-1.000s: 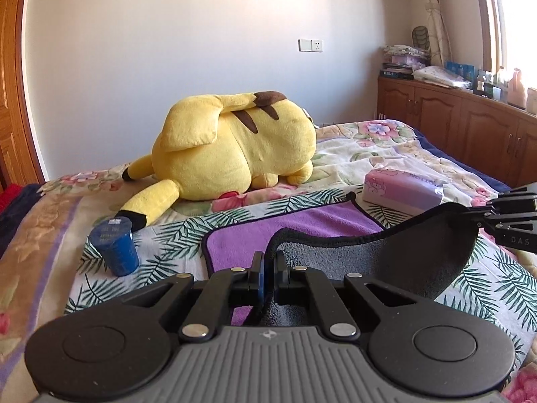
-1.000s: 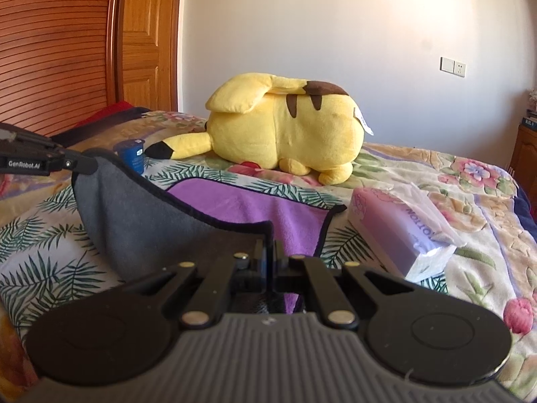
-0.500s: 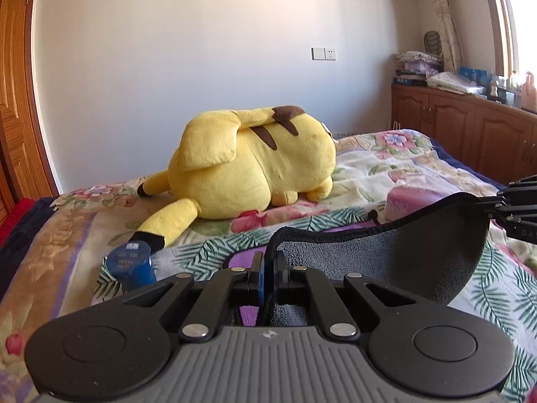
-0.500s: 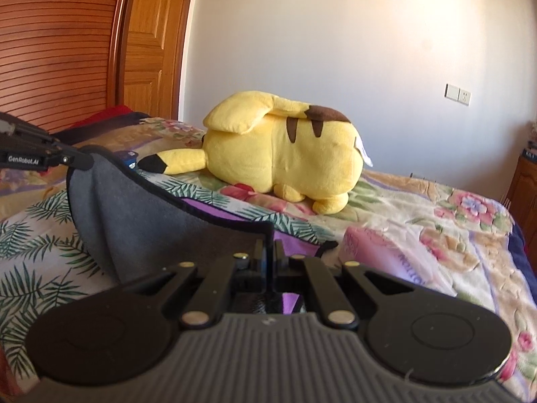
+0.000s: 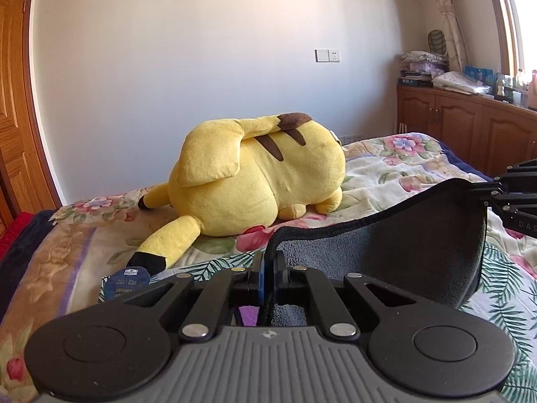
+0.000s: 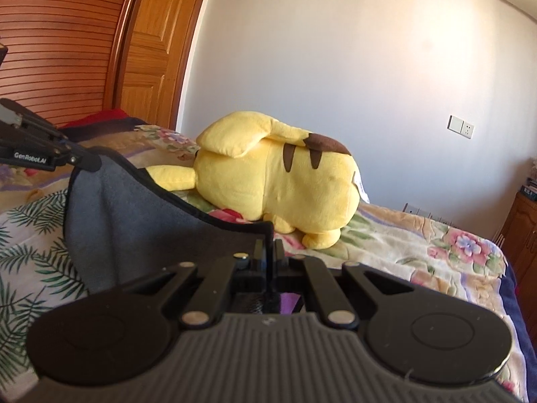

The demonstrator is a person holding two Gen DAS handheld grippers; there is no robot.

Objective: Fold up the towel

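Observation:
The towel [image 5: 396, 245] is grey on the side facing me, purple on the other, with a black hem. It hangs slack between my two grippers, lifted above the bed. My left gripper [image 5: 267, 262] is shut on one corner of it. My right gripper [image 6: 269, 252] is shut on the other corner; the towel [image 6: 134, 221] sags to its left. Each gripper shows at the edge of the other's view, the right one [image 5: 513, 194] and the left one [image 6: 50, 154]. A strip of purple [image 5: 248, 314] shows below the left fingers.
A big yellow plush toy [image 5: 255, 181] lies on the floral bedspread [image 5: 386, 164] beyond the towel. A blue can [image 5: 126, 285] stands at the left near the plush tail. Wooden cabinets [image 5: 470, 134] line the right wall, a wooden door [image 6: 84, 43] the left.
Both grippers have lifted the towel's near edge and carried it forward toward the plush toy. The purple face and the tissue pack have dropped out of sight behind the raised towel.

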